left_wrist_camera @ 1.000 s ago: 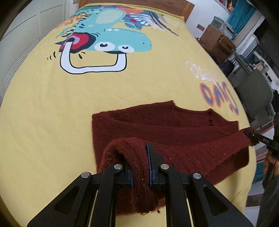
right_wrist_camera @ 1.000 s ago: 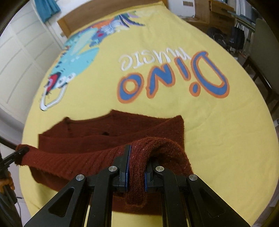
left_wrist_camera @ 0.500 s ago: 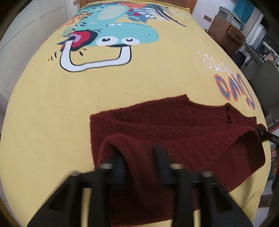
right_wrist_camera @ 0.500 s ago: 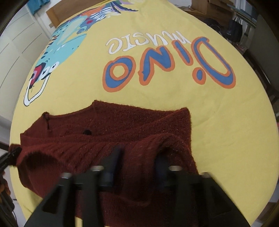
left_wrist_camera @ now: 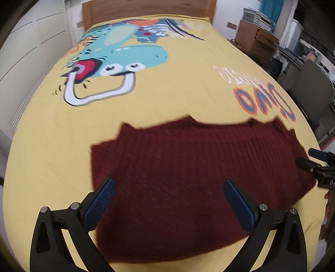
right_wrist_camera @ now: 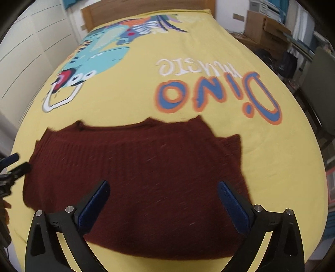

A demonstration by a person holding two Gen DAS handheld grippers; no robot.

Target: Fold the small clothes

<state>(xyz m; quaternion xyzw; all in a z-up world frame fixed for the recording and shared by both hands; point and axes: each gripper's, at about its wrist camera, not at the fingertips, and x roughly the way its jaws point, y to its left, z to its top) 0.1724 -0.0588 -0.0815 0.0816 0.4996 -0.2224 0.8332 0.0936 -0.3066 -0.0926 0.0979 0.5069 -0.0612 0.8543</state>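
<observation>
Sweater (left_wrist_camera: 188, 188), dark red knit, lies on the bed (left_wrist_camera: 167, 108), low in the frame in both wrist views, spread wide from left to right with its far edge uneven and stepped. It rests on a yellow cover (right_wrist_camera: 272, 150) printed with a teal dinosaur (left_wrist_camera: 125, 60) at upper left and orange-and-blue lettering (right_wrist_camera: 217, 96) at centre right of the right wrist view. Left gripper (left_wrist_camera: 167, 196): fingers (left_wrist_camera: 100, 200) spread wide and opening at this moment; blue pads face each other with the sweater seen between and below them, neither pad pressing on the knit. Right gripper (right_wrist_camera: 163, 198): same condition, fingers (right_wrist_camera: 234, 207) wide apart and opening, sweater in the gap below, no pinch on the cloth. The right gripper also shows at the right edge of the left wrist view, just beside the sweater's right end; whether it touches cannot be told. The left gripper shows at the left edge of the right wrist view, just beside the sweater's left end. Both views are blurred. Wooden headboard (left_wrist_camera: 146, 8) at top centre; cardboard boxes (left_wrist_camera: 255, 39) and a grey chair (left_wrist_camera: 312, 87) at upper right, off the bed.
</observation>
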